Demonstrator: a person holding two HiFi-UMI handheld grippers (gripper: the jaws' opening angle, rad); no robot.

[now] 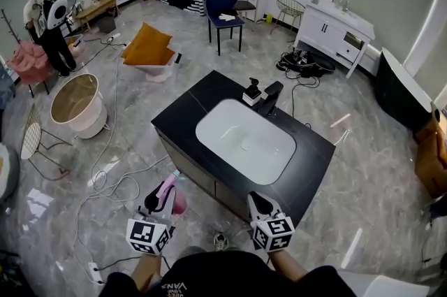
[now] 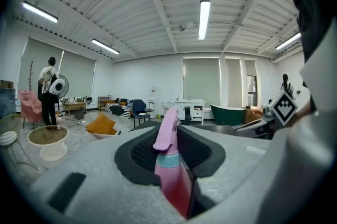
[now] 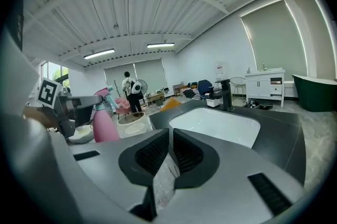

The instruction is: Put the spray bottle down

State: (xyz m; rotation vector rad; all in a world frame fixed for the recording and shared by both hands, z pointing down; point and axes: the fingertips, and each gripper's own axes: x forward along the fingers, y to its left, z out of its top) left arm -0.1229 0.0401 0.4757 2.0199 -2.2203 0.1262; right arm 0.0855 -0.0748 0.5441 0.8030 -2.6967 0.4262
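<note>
A pink spray bottle point(image 1: 170, 192) with a teal collar stands upright between the jaws of my left gripper point(image 1: 162, 203), which is shut on it; its trigger head point(image 2: 167, 129) rises between the dark pads of the left gripper point(image 2: 172, 139). From the right gripper view the bottle point(image 3: 103, 122) shows at the left. My right gripper point(image 1: 255, 200) has its jaws together with nothing in them point(image 3: 169, 139). Both hang just short of the near edge of a black counter point(image 1: 180, 114) with a white sink point(image 1: 244, 140).
A black faucet point(image 1: 269, 98) and a small dispenser point(image 1: 251, 91) stand behind the sink. Cables trail over the floor at left point(image 1: 105, 180). A round table point(image 1: 75, 101), orange cushion point(image 1: 147, 45), blue chair point(image 1: 225, 12), white cabinet point(image 1: 335, 26) and a person point(image 1: 42, 23) are farther off.
</note>
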